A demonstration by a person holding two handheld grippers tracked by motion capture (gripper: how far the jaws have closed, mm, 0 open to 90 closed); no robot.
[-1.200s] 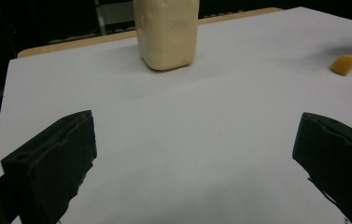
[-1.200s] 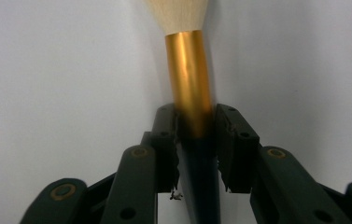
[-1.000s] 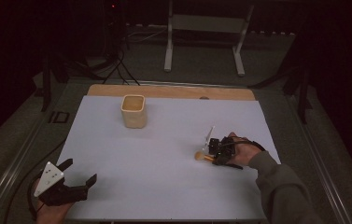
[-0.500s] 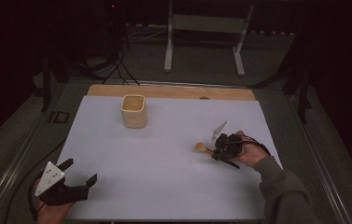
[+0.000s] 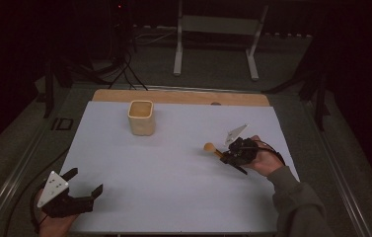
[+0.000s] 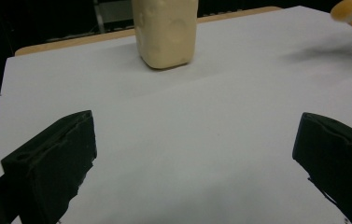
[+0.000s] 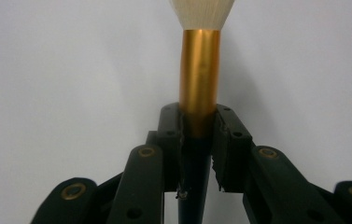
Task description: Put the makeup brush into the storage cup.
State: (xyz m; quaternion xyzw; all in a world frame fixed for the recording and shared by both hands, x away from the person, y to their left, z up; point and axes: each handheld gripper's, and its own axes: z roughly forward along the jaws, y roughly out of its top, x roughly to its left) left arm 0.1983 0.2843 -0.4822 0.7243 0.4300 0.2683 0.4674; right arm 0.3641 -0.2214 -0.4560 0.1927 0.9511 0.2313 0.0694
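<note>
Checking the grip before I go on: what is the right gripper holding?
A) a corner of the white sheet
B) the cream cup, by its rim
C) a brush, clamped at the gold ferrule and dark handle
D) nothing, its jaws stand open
C: in the right gripper view the right gripper has its jaws shut on the brush, gold ferrule and pale bristles pointing away, while the cream cup stands apart on the white sheet.

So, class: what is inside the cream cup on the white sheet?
The cup's open mouth shows only a pale inner wall near the rim; nothing sticks out. Its bottom is hidden by the wall, so it cannot be called empty.
</note>
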